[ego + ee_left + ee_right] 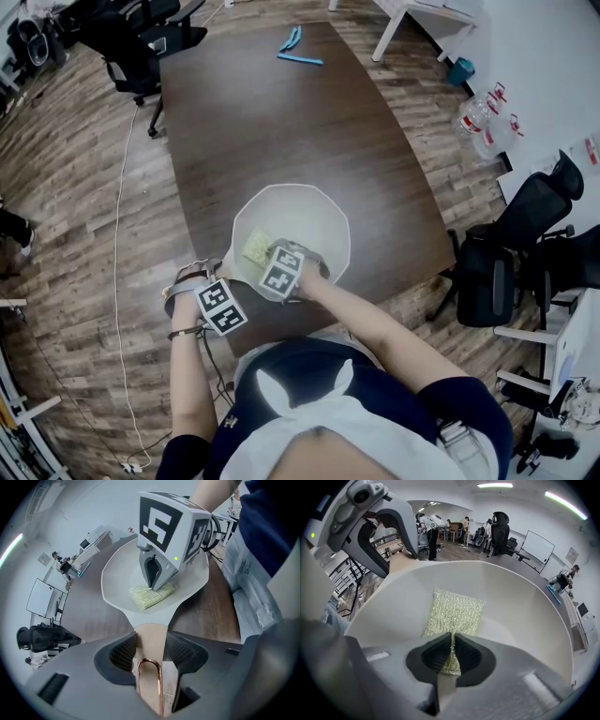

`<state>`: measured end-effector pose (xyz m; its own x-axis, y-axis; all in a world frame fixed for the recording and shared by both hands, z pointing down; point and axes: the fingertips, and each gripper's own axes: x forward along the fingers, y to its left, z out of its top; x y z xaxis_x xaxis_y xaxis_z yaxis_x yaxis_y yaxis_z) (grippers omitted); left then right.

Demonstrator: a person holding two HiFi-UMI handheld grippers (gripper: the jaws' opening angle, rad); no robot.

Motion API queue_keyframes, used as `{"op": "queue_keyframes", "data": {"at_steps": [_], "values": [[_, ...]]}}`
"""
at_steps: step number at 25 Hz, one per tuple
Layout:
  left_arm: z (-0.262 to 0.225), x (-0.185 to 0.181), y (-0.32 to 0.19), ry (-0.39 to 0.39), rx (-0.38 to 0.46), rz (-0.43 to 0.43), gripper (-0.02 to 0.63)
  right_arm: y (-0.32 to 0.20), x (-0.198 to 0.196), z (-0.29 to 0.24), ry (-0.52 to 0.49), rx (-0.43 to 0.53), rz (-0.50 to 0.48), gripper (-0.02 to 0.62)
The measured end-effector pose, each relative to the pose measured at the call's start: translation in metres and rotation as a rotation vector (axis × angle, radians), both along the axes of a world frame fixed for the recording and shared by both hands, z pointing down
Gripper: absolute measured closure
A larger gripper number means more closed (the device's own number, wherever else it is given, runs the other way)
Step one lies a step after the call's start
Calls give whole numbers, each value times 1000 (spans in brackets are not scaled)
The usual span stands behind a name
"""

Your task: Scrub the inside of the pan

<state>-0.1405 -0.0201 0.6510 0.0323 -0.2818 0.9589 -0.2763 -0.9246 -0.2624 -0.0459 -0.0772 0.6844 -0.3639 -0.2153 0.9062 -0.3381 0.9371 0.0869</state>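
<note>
Some of the pad (454, 611) is hidden in the head view under the right gripper (451, 654), which pinches its edge inside the pan (300, 211) at the table's (272, 122) near edge. The left gripper (149, 654) clamps the handle (150, 637). Blue items (298, 49) lie by the far edge.

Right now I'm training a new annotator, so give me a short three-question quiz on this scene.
1. True or false: the right gripper is shut on the sponge.
2. What does the left gripper clamp? A) sponge B) handle C) nothing
3. Fill in: the sponge lies inside the ___.
Key: 1 true; 2 B; 3 pan.
</note>
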Motion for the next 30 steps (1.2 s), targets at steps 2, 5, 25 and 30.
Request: {"op": "queue_keyframes", "data": {"at_steps": [2, 5, 25, 30], "values": [[0, 0, 0, 2, 0, 0, 402, -6, -1, 1, 10, 12, 10, 571], [0, 0, 1, 6, 1, -3, 402, -17, 0, 2, 28, 20, 34, 571], [1, -2, 2, 24, 4, -11, 402, -70, 63, -1, 45, -76, 338, 571], [0, -2, 2, 26, 5, -11, 402, -63, 77, 0, 79, -120, 356, 571]]}}
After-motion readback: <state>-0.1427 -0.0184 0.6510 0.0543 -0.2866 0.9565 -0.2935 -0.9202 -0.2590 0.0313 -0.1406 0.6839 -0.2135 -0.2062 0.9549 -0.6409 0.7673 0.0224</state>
